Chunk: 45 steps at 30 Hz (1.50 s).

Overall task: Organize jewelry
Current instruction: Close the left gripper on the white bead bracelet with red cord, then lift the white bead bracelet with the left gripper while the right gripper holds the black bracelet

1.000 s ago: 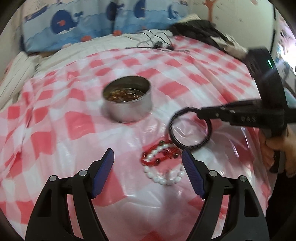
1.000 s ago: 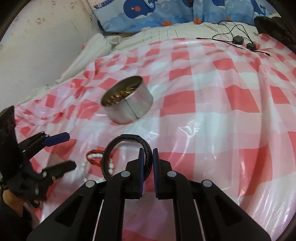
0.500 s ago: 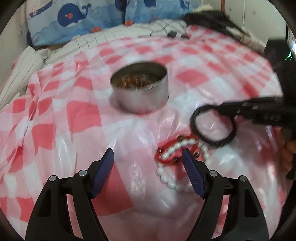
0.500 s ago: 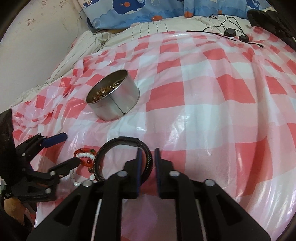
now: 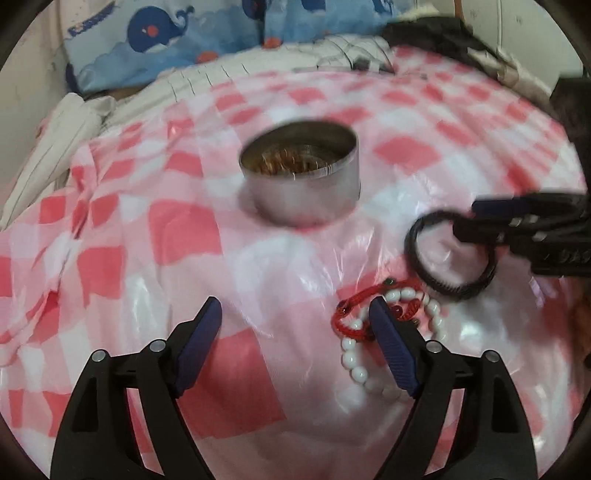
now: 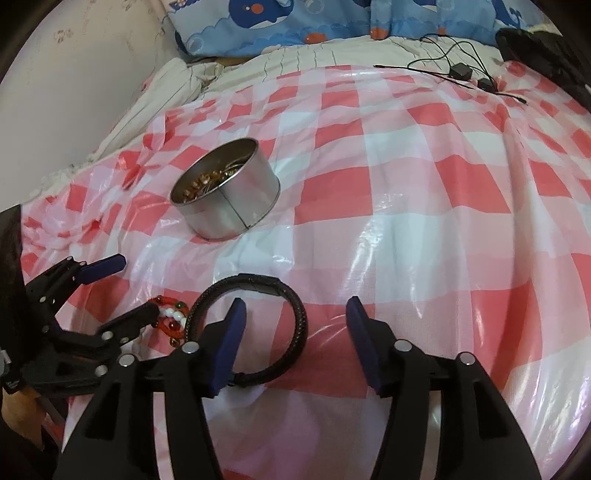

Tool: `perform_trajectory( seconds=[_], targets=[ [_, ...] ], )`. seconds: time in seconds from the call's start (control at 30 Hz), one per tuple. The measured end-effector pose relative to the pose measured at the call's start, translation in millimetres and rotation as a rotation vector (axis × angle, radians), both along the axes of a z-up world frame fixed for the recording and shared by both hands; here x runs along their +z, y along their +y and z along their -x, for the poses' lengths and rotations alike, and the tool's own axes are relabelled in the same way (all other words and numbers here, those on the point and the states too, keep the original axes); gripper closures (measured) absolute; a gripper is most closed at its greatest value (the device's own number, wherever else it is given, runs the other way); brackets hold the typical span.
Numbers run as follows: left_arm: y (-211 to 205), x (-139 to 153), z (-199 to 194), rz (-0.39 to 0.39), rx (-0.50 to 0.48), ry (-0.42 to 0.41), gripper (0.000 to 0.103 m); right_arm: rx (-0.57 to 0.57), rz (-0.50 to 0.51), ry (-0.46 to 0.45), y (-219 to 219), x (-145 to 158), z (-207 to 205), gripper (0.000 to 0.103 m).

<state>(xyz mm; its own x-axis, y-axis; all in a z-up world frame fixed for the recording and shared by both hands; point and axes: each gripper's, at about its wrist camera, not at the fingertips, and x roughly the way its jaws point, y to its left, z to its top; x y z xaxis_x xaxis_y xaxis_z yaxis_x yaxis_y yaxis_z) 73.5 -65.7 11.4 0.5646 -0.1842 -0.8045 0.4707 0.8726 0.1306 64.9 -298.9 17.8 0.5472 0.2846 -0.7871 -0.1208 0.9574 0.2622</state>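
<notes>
A round metal tin [image 5: 303, 177] with jewelry inside stands on the red-and-white checked plastic sheet [image 5: 147, 240]; it also shows in the right wrist view [image 6: 225, 194]. A black braided bracelet [image 6: 255, 325] lies on the sheet by my right gripper [image 6: 295, 332], which is open; the bracelet's right side lies between the fingers. In the left wrist view the black bracelet [image 5: 448, 254] sits at the right gripper's tips. A red cord bracelet [image 5: 369, 306] and a white bead bracelet [image 5: 369, 369] lie by the right finger of my open, empty left gripper [image 5: 295, 332].
A whale-print pillow [image 6: 332, 22] and striped bedding [image 6: 295, 59] lie beyond the sheet. Black cables with small adapters [image 6: 461, 70] lie at the far right. A wall [image 6: 74, 74] stands at the left. Dark clothing [image 6: 546, 48] sits at the far right corner.
My right gripper has opened and let go of the black bracelet, which now rests on the sheet. My left gripper has shifted left, so the red and white bracelets sit by its right finger.
</notes>
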Motion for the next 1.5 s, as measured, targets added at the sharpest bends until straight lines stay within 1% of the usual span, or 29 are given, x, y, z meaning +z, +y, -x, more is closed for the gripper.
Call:
perform_trajectory(
  seconds=[0.07, 0.1, 0.17, 0.27, 0.33, 0.4, 0.43, 0.47, 0.5, 0.53, 0.67, 0.77, 0.83, 0.87, 0.9, 0.93, 0.97, 1.0, 1.03, 1.17, 1.23, 1.3, 1.37, 1.43, 1.5],
  targets=[
    [-8.9, -3.5, 6.2, -0.052, -0.067, 0.021, 0.025, 0.006, 0.004, 0.002, 0.6, -0.7, 0.4, 0.043],
    [-14.4, -4.2, 12.4, -0.086, -0.116, 0.025, 0.025, 0.006, 0.000, 0.004, 0.3, -0.7, 0.6, 0.042],
    [-18.9, -1.7, 20.3, -0.127, -0.163, 0.025, 0.025, 0.007, -0.013, 0.007, -1.5, -0.9, 0.5, 0.041],
    [-15.1, 1.0, 21.5, -0.111, -0.171, 0.041, 0.025, 0.011, -0.003, 0.008, 0.1, -1.5, 0.6, 0.040],
    [-14.7, 1.2, 19.8, -0.097, -0.167, 0.037, 0.025, 0.028, 0.032, 0.014, 6.0, -3.8, -0.1, 0.037],
    [-17.4, 1.9, 23.2, -0.084, -0.188, 0.032, 0.044, 0.053, 0.099, 0.009, 16.6, -5.1, 0.5, 0.035],
    [-19.1, 2.3, 24.7, -0.082, -0.195, 0.024, 0.049, 0.069, 0.132, 0.004, 22.4, -5.4, 1.5, 0.035],
    [-19.6, 2.3, 25.3, -0.081, -0.203, 0.023, 0.064, 0.081, 0.147, 0.001, 25.9, -5.7, 2.5, 0.035],
    [-20.7, 1.8, 26.6, -0.070, -0.213, 0.035, 0.077, 0.085, 0.150, 0.000, 26.4, -6.3, 2.9, 0.035],
    [-20.9, 2.4, 26.9, -0.062, -0.213, 0.039, 0.079, 0.085, 0.142, 0.001, 25.2, -6.6, 2.8, 0.035],
    [-22.3, 1.4, 28.2, -0.071, -0.221, 0.036, 0.079, 0.069, 0.095, 0.008, 17.8, -7.5, 0.5, 0.035],
    [-22.2, 0.5, 27.4, -0.069, -0.214, 0.035, 0.077, 0.074, 0.121, 0.005, 22.2, -8.0, 1.6, 0.035],
    [-22.1, 0.8, 28.1, -0.073, -0.227, 0.032, 0.079, 0.088, 0.134, -0.001, 25.6, -7.6, 3.1, 0.035],
    [-22.1, 1.5, 29.1, -0.071, -0.235, 0.032, 0.085, 0.094, 0.131, -0.005, 25.9, -7.1, 3.6, 0.039],
    [-22.4, 2.4, 30.0, -0.069, -0.241, 0.030, 0.092, 0.099, 0.122, -0.008, 25.4, -6.1, 3.6, 0.054],
    [-22.7, 3.5, 30.5, -0.072, -0.243, 0.023, 0.094, 0.097, 0.116, -0.009, 24.4, -5.2, 3.8, 0.066],
    [-23.0, 4.6, 31.3, -0.074, -0.243, 0.019, 0.096, 0.097, 0.103, -0.009, 22.7, -4.7, 3.7, 0.072],
    [-23.0, 5.5, 31.7, -0.074, -0.245, 0.016, 0.096, 0.097, 0.092, -0.007, 22.0, -4.7, 3.3, 0.083],
    [-22.7, 5.5, 31.5, -0.076, -0.245, 0.014, 0.096, 0.098, 0.082, -0.006, 21.2, -4.4, 3.1, 0.088],
    [-23.7, 6.3, 32.6, -0.083, -0.245, 0.007, 0.096, 0.093, 0.090, -0.004, 19.9, -3.9, 1.5, 0.087],
    [-22.7, 7.5, 32.4, -0.082, -0.242, 0.000, 0.096, 0.089, 0.096, 0.001, 20.4, -5.4, 0.7, 0.083],
    [-20.8, 8.7, 31.3, -0.081, -0.227, -0.005, 0.096, 0.098, 0.123, 0.001, 24.2, -6.5, 1.1, 0.083],
    [-17.9, 7.8, 28.6, -0.071, -0.216, 0.007, 0.096, 0.116, 0.162, -0.008, 30.0, -5.5, 3.8, 0.083],
    [-16.7, 6.8, 28.0, -0.068, -0.215, 0.014, 0.096, 0.113, 0.151, -0.019, 28.2, -3.0, 5.9, 0.092],
    [-17.6, 8.1, 29.4, -0.072, -0.223, 0.005, 0.096, 0.082, 0.136, -0.048, 21.2, 3.9, 7.7, 0.094]
  ],
)
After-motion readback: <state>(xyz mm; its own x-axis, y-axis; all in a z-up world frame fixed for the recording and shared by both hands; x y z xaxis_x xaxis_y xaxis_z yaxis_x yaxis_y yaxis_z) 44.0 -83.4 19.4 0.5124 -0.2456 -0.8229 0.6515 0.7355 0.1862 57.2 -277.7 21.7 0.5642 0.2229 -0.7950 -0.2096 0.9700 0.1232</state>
